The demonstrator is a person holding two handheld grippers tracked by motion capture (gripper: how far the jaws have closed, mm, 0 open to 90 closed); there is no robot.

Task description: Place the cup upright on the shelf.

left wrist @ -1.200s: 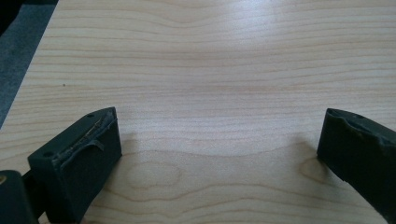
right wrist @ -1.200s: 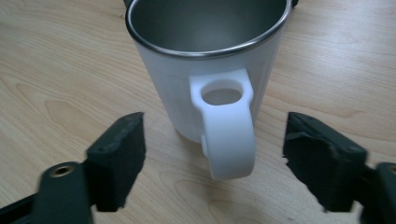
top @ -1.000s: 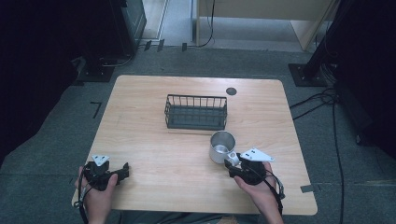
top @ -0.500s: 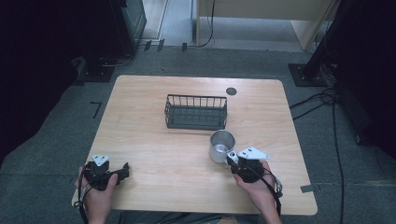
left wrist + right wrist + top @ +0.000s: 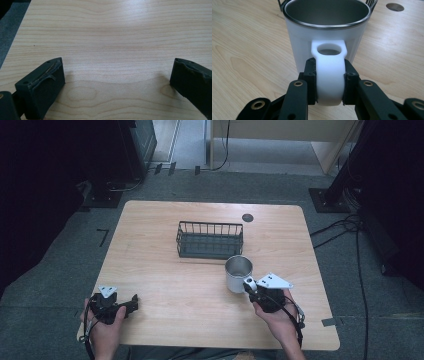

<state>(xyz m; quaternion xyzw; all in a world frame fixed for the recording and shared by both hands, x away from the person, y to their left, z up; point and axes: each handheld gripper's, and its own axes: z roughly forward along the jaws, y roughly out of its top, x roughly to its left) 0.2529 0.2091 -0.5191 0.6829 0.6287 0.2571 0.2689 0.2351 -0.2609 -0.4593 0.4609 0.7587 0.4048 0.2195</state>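
A white mug [image 5: 238,273] with a steel inside stands upright on the wooden table [image 5: 165,270], just in front of the wire basket [image 5: 210,240]. My right gripper [image 5: 248,285] is shut on the mug's white handle [image 5: 329,75], one black jaw on each side of it, in the right gripper view. The mug [image 5: 327,32] looks empty. My left gripper [image 5: 131,302] rests low at the table's front left corner, held by a hand. Its jaws stand wide apart over bare wood [image 5: 112,50], with nothing between them.
The dark wire basket is empty and sits at the table's middle, toward the back. A round cable hole [image 5: 247,217] lies behind it to the right. Dark equipment and cables [image 5: 345,227] surround the table on the grey floor.
My right gripper has shifted very slightly with the mug handle in it; the mug stays in about the same spot. The left gripper has not moved.
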